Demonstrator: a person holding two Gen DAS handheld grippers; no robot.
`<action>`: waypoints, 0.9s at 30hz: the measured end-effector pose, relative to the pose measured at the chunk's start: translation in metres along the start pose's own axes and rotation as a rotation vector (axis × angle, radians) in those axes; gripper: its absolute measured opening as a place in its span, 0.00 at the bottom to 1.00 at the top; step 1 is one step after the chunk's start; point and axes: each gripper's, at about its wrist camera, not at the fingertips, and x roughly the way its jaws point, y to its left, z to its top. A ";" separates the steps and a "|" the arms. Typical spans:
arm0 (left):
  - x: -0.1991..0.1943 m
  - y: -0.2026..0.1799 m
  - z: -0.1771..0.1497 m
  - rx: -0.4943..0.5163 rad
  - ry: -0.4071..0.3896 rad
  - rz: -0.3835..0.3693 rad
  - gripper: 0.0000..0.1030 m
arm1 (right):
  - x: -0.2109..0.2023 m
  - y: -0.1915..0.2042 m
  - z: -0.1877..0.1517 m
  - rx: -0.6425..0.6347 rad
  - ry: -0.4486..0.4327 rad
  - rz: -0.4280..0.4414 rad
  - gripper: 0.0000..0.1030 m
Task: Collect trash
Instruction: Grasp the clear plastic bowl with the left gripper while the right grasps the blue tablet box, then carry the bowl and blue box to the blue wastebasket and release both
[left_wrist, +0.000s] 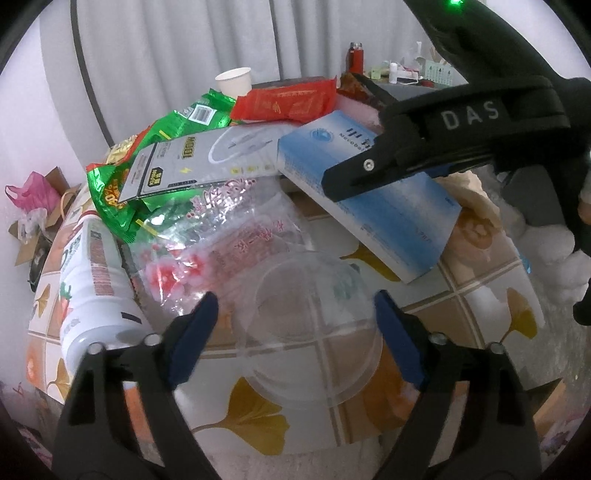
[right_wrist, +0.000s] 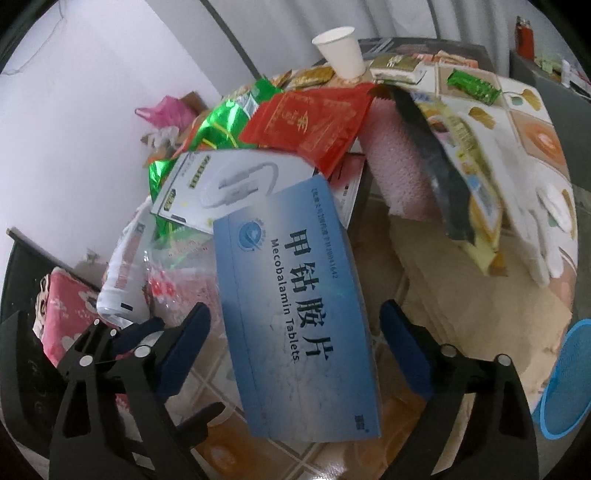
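Both grippers poised over a heap of trash on the counter (left_wrist: 480, 306).

The left gripper (left_wrist: 295, 321) stands spread, its blue pads on either side of a clear plastic cup (left_wrist: 310, 332) that lies on the tiled cloth, not yet pinched; the straddling stance suits a squeeze across the cup's thin wall. The right gripper (right_wrist: 295, 332), likewise spread, flanks a blue tablet box (right_wrist: 295, 302), which leans on the pile with its far end raised, so its long edges are free for the pads. No pad visibly presses on either item. Behind lie a green foil wrapper (left_wrist: 110, 192), a red packet (left_wrist: 288, 101), a white bottle (left_wrist: 96, 280) and a paper cup (left_wrist: 234, 81), all still to be collected. A blue basket (right_wrist: 569, 380), possibly the bin, shows at the right edge.
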 end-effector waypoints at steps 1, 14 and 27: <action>0.001 0.000 0.000 -0.004 0.001 -0.009 0.70 | 0.002 0.000 0.000 -0.006 0.008 -0.007 0.84; -0.011 0.001 -0.002 -0.016 -0.031 0.004 0.65 | -0.005 0.002 -0.008 -0.016 0.004 -0.009 0.74; -0.048 0.005 0.012 -0.026 -0.117 0.004 0.65 | -0.089 -0.025 -0.044 0.209 -0.227 0.119 0.74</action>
